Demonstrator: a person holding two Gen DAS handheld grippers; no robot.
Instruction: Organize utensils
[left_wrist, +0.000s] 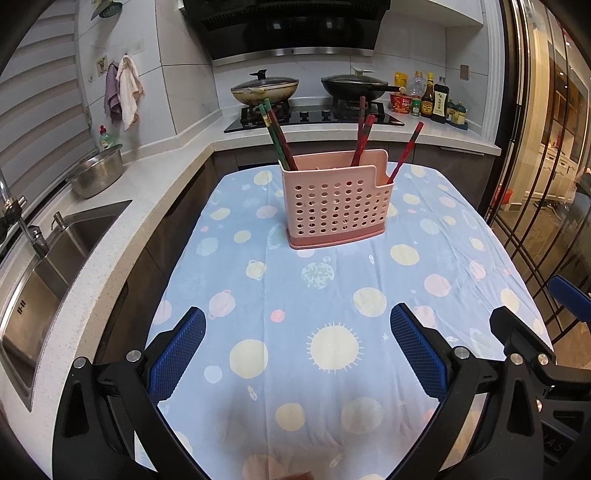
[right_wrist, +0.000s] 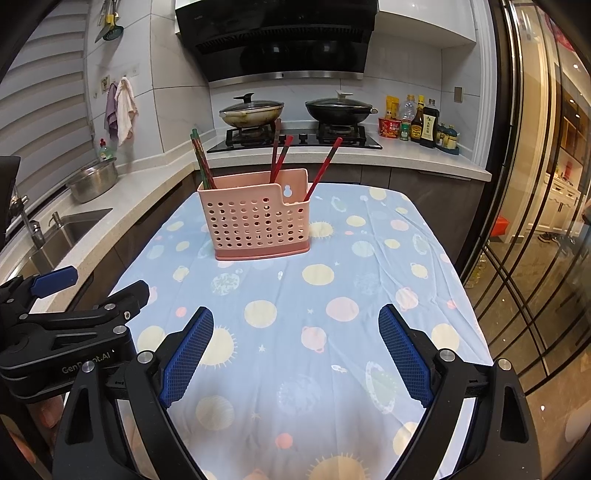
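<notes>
White lettering "GenRobot.AI", its middle partly hidden, stood on the black body of the left gripper (right_wrist: 51, 286); bottle labels were too small to read.

A home kitchen; gas hob (left_wrist: 314, 114) with 2 pans, sink (left_wrist: 55, 258), range hood (right_wrist: 277, 37).

Left black two-finger gripper with blue textured pads (left_wrist: 297, 354): lower centre of the left wrist view, fingers spread wide, holding nothing. Right black two-finger gripper with blue textured pads (right_wrist: 295, 354): lower centre of the right wrist view, fingers likewise spread wide, empty. Both level, side by side.
</notes>
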